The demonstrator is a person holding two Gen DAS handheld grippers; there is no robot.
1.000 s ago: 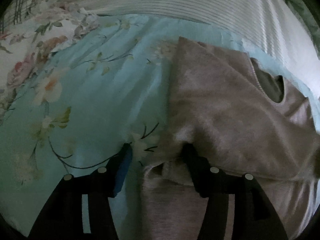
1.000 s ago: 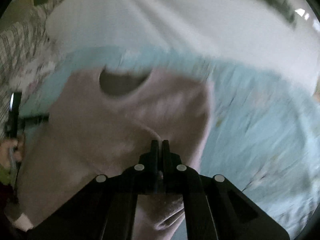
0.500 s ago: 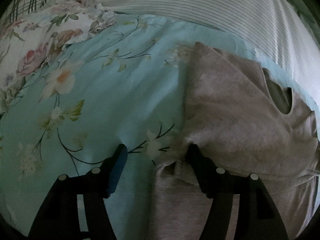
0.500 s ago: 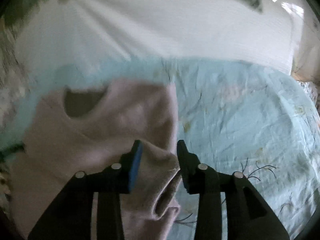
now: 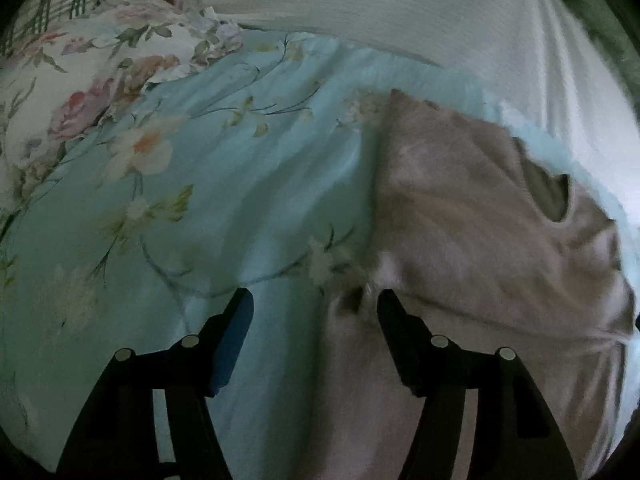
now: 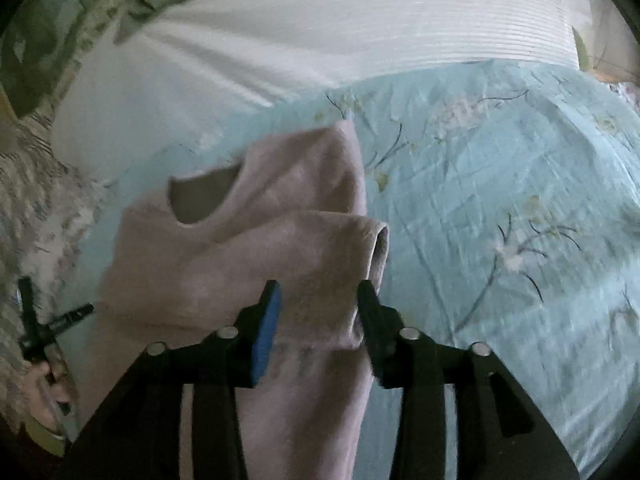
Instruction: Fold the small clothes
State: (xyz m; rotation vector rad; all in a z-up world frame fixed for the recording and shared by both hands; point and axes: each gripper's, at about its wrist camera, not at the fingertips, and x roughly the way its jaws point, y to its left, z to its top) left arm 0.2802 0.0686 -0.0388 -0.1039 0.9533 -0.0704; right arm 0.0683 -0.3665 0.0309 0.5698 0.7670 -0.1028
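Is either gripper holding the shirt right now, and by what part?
Nothing is held. The right gripper has just opened over the pink shirt's folded sleeve; the left gripper stands open at its edge.

Two black, angular fingers on the left gripper (image 5: 314, 300), each carrying a pair of round silver screw heads, with a blue pad (image 5: 232, 344) lining the inner face of the left-hand finger. Same build on the right gripper (image 6: 318, 294): black forked fingers, silver screw heads, one blue pad (image 6: 266, 332). At the right wrist view's lower left edge, a hand (image 6: 48, 384) with a yellow-green cuff below it.
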